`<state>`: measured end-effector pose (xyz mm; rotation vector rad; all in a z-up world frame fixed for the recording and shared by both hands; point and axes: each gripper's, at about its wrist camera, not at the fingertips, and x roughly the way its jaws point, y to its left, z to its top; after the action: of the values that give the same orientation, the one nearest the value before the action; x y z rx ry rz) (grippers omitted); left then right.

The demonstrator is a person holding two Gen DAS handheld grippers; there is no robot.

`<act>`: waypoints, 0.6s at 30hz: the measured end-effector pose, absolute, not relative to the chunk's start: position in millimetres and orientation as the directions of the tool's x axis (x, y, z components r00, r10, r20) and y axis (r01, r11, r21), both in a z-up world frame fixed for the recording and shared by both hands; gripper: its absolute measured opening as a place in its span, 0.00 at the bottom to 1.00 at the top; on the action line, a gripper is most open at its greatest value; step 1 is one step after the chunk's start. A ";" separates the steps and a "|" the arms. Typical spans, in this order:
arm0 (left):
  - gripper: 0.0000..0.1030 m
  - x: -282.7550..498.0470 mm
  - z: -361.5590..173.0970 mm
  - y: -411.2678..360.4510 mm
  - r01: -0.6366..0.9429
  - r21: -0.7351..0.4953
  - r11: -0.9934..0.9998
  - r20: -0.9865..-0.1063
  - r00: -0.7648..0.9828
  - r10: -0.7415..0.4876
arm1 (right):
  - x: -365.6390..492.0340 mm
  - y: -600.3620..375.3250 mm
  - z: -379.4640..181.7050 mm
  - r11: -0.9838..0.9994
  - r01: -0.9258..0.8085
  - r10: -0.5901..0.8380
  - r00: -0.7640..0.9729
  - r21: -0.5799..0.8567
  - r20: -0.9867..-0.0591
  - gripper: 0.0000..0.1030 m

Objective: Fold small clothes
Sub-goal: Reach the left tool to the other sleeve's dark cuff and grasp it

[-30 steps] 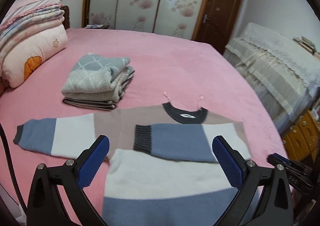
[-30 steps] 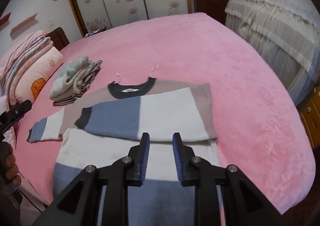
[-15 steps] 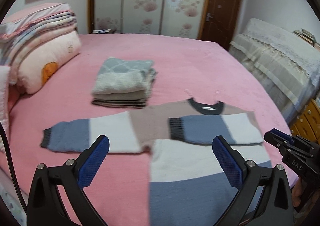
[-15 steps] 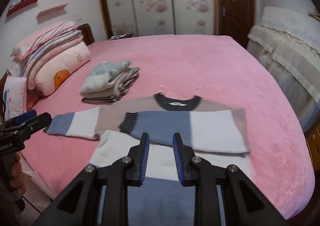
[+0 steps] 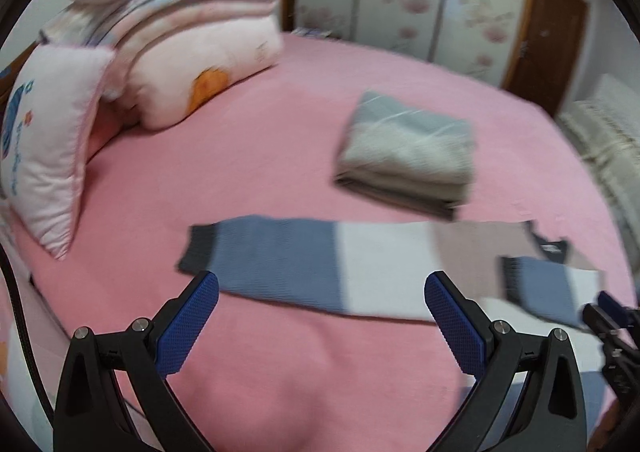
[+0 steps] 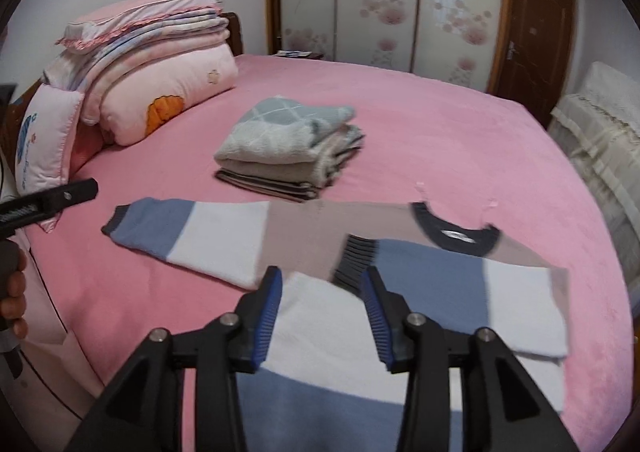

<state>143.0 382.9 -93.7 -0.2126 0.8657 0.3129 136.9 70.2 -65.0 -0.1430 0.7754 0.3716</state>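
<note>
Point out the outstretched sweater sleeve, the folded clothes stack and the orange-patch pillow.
outstretched sweater sleeve (image 5: 280, 252), left wrist view, blue band near the cuff
folded clothes stack (image 6: 280, 140), right wrist view, top garment
orange-patch pillow (image 6: 168, 92), right wrist view, pink front face

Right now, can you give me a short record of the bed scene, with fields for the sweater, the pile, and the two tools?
surface: pink bed cover
sweater: flat on the bed, colour-blocked blue, white and tan
folded sleeve: laid across the chest
other sleeve: stretched out flat
folded clothes pile: beyond the sweater, apart from it
bedding stack: at the headboard end
left tool: open wide, empty, over the stretched sleeve
right tool: opening, holding nothing, above the sweater body
</note>
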 end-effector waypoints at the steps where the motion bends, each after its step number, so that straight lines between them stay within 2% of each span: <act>1: 0.99 147.4 -105.2 394.9 -0.382 -0.056 0.923 -0.794 0.577 0.190 | 142.5 80.8 -70.8 0.924 -0.382 0.273 0.647 0.006 -0.712 0.41; 4: 0.98 158.5 -140.5 433.3 -0.471 -0.107 0.876 -0.862 0.483 0.155 | 155.6 102.4 -86.3 0.915 -0.403 0.296 0.621 0.029 -0.726 0.41; 6: 0.94 160.7 -164.8 462.2 -0.548 -0.170 0.819 -0.890 0.443 0.111 | 162.1 114.9 -95.2 0.911 -0.411 0.302 0.608 0.034 -0.734 0.41; 15: 0.92 168.7 -222.9 519.2 -0.716 -0.268 0.645 -0.930 0.367 0.021 | 184.7 156.8 -130.5 0.891 -0.454 0.307 0.573 0.017 -0.760 0.41; 18: 0.91 178.6 -230.7 526.8 -0.740 -0.254 0.623 -0.935 0.352 0.036 | 191.9 164.7 -138.1 0.890 -0.456 0.307 0.559 0.024 -0.770 0.41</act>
<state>178.6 526.8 -230.7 -0.7606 1.1087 0.5702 191.9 164.7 -138.1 -0.1863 0.8684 0.4528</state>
